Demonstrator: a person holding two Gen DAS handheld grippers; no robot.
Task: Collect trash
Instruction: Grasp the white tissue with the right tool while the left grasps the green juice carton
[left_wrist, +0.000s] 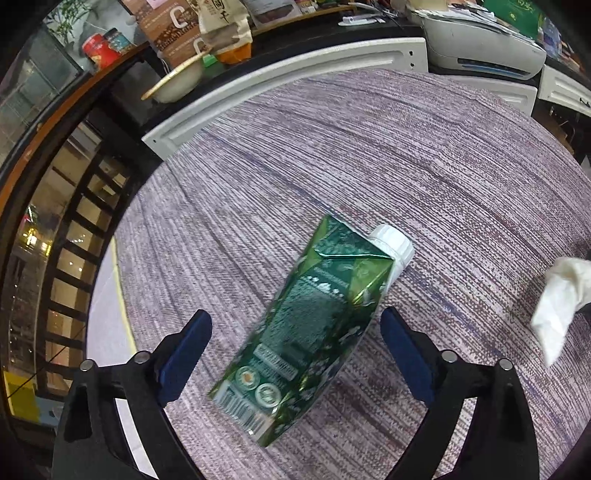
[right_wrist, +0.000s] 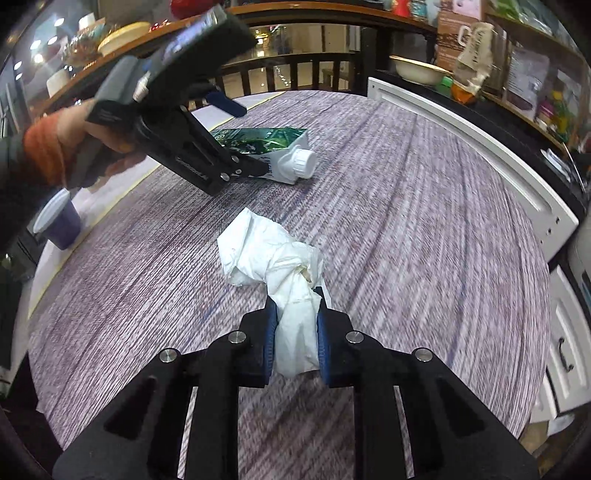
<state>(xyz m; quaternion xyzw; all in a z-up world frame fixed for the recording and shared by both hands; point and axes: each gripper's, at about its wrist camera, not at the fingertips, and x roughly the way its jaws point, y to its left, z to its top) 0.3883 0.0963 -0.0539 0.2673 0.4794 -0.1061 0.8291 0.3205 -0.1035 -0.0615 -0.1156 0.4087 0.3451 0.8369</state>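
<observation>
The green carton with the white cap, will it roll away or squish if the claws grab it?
The green carton lies on flat sides, so it probably won't roll. Its creased, dented skin suggests it may squish under the open left gripper. The shiny surface could be a bit slippery. It looks like it could be empty and light, though I can't tell.

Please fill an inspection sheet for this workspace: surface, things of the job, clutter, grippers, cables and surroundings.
Surface: table under a purple-white woven cloth.
Job's things: green carton with white cap, lying on its side; crumpled white tissue.
Clutter: purple cup near the table edge.
Grippers: left gripper has jaws open on both sides of the carton, pads apart from it; right gripper has jaws shut on the tissue.
Cables: nothing seen.
Surroundings: white cabinets beside the table, shelves with packets and a bowl, a dark railing behind.
</observation>
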